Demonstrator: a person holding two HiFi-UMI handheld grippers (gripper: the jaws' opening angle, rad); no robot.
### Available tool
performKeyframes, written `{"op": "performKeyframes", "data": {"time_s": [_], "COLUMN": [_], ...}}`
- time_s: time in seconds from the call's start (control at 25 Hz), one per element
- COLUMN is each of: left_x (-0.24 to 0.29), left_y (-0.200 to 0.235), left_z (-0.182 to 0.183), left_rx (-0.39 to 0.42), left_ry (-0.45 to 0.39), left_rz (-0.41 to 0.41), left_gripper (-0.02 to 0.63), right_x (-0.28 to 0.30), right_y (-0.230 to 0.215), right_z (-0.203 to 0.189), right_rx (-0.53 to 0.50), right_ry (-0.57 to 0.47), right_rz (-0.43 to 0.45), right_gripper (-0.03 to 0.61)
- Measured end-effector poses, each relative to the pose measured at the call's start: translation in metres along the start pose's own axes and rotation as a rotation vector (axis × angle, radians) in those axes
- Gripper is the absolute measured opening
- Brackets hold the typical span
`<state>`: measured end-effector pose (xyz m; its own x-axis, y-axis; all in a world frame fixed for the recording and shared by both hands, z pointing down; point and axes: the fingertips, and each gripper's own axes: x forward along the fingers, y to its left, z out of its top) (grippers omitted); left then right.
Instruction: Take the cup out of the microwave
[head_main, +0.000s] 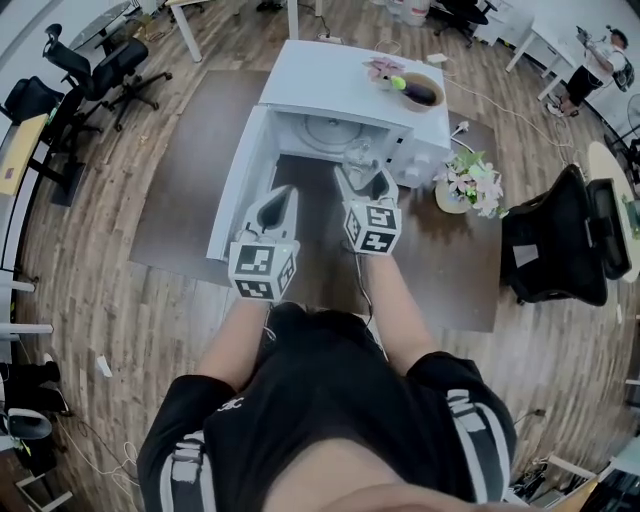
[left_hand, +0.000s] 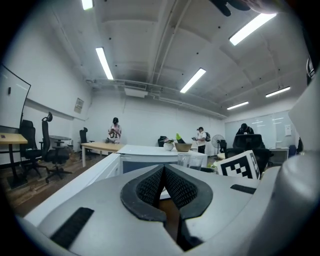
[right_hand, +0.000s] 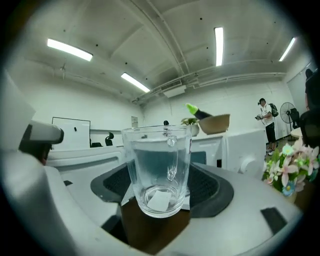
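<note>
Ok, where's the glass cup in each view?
Head view: glass cup at centre, in the right claw, before the open microwave.
Left gripper view: glass cup right of centre, left of the marker cube.
Right gripper view: glass cup dead centre.
Shared landmark: the bowl atop the microwave.

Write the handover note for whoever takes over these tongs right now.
Left tongs: shut, empty, beside the open door.
Right tongs: clamped on the clear cup, which is held upright.
Cup: off the table at the mouth of the microwave, seemingly just outside it; looks empty.
Done: door open, cup gripped.
Left: bring the cup fully clear and set it down.
</note>
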<state>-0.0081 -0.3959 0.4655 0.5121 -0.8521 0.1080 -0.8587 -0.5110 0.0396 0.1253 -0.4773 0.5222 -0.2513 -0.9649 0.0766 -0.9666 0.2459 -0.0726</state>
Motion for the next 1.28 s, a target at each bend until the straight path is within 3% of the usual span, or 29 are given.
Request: {"op": "performKeyframes", "data": {"time_s": [0.24, 0.4, 1.28], "left_x": [-0.001, 0.008, 0.044], "left_y": [-0.004, -0.003, -0.004], "left_z": [0.049, 0.071, 0.077], "left_rx": [-0.001, 0.000, 0.018], "left_ry": [-0.017, -0.039, -0.049], "left_rz": [-0.014, -0.028, -0.080], "left_gripper": [0.002, 0.002, 0.002], "right_x": [-0.036, -0.047, -0.034], "right_y": [0.009, 0.012, 0.001], "right_z": [0.083, 0.111, 0.109], "right_rx": [-0.007, -0.013, -0.037], "right_ry": [-0.073, -0.101, -0.090], "right_rz": [0.002, -0.009, -0.021], "right_gripper": [0.353, 0.353, 0.354]}}
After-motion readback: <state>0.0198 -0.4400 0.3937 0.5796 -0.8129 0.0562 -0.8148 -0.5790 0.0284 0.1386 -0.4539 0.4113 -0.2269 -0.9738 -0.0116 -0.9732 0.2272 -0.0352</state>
